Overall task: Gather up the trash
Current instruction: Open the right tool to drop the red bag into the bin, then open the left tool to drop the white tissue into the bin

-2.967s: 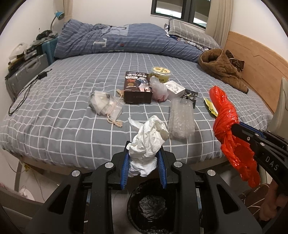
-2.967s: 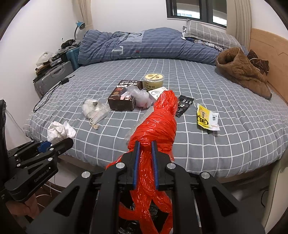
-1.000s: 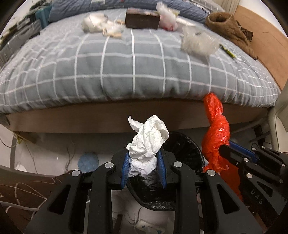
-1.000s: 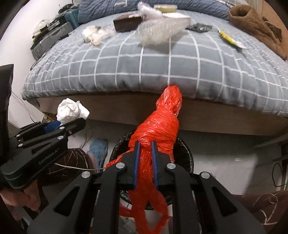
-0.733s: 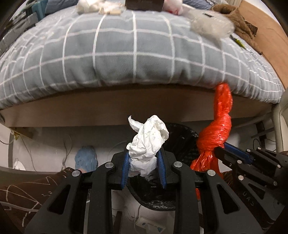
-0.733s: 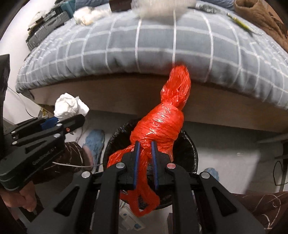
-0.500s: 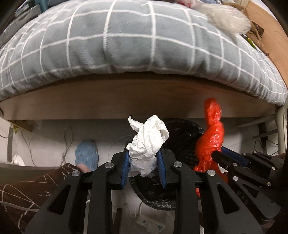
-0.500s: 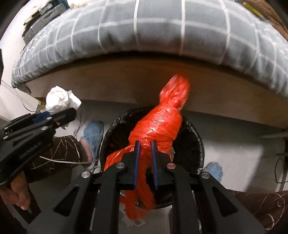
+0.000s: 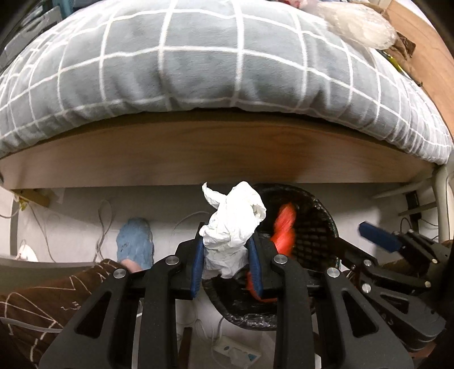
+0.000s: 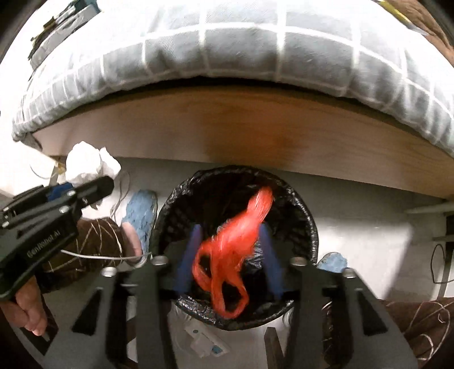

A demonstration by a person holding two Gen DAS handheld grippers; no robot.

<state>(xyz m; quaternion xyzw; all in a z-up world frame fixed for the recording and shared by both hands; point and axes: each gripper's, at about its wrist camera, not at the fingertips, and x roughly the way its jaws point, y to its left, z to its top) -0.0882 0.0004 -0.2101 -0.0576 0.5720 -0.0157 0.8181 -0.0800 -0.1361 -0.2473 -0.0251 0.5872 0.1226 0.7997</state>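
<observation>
My left gripper [image 9: 227,255] is shut on a crumpled white tissue [image 9: 234,227], held just left of a black-lined trash bin [image 9: 320,224] on the floor by the bed. My right gripper [image 10: 231,255] is open above the bin [image 10: 306,221]. The red plastic bag [image 10: 235,241] is blurred between its spread fingers, falling into the bin. It also shows in the left wrist view [image 9: 283,227] inside the bin. The tissue also shows in the right wrist view [image 10: 90,164].
The bed's wooden frame [image 9: 227,153] and grey checked cover [image 9: 198,62] overhang behind the bin. A clear plastic wrapper [image 9: 357,25] lies on the bed. A blue slipper [image 9: 134,241], cables and a power strip [image 9: 235,352] lie on the floor.
My right gripper has opened and let go of the red bag, which drops into the bin. Both grippers have lowered toward the bin. The left still holds the tissue.
</observation>
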